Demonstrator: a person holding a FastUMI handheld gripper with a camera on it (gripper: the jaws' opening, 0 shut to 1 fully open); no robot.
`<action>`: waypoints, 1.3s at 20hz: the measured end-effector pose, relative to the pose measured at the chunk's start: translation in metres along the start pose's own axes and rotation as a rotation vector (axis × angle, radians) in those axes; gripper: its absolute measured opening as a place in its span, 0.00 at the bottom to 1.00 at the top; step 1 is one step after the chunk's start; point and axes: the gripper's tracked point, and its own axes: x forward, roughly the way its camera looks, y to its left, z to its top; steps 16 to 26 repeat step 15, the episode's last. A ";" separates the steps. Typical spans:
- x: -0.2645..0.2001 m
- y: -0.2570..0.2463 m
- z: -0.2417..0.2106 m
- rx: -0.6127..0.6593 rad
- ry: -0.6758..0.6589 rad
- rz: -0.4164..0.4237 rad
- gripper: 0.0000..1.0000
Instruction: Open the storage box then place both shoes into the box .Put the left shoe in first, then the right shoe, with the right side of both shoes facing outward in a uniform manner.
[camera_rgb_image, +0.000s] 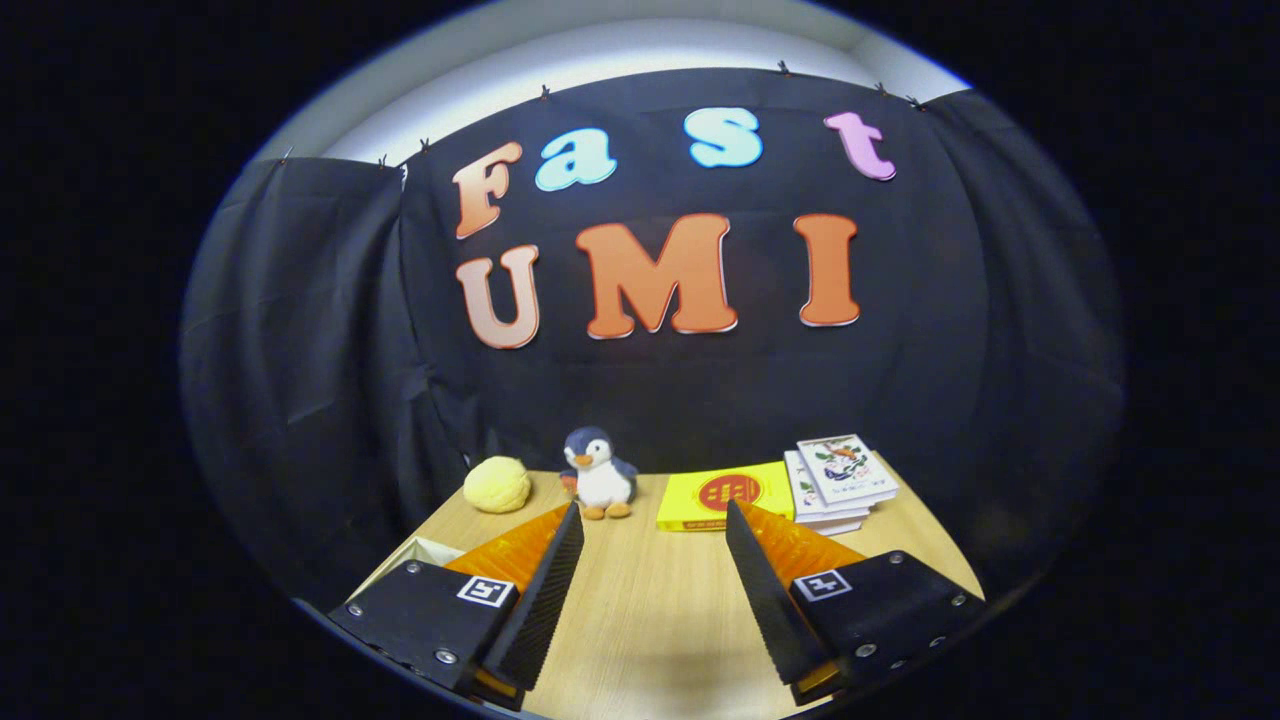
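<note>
My gripper (654, 512) is held above a light wooden table (650, 600), its fingers wide apart and nothing between them. The left finger (545, 590) and the right finger (765, 590) point toward the back of the table. A pale cream edge of some object (420, 550) peeks out just left of the left finger; I cannot tell what it is.
Along the back of the table stand a yellow round plush (497, 484), a penguin plush (598, 474), a flat yellow book (722, 496) and a small stack of white books (840, 480). Bare wood lies between and just ahead of the fingers.
</note>
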 end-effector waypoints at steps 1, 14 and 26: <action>-0.003 -0.010 0.009 -0.010 -0.034 -0.009 0.89; -0.026 -0.048 0.077 -0.040 -0.296 -0.004 0.95; -0.027 -0.046 0.079 -0.053 -0.310 0.000 0.95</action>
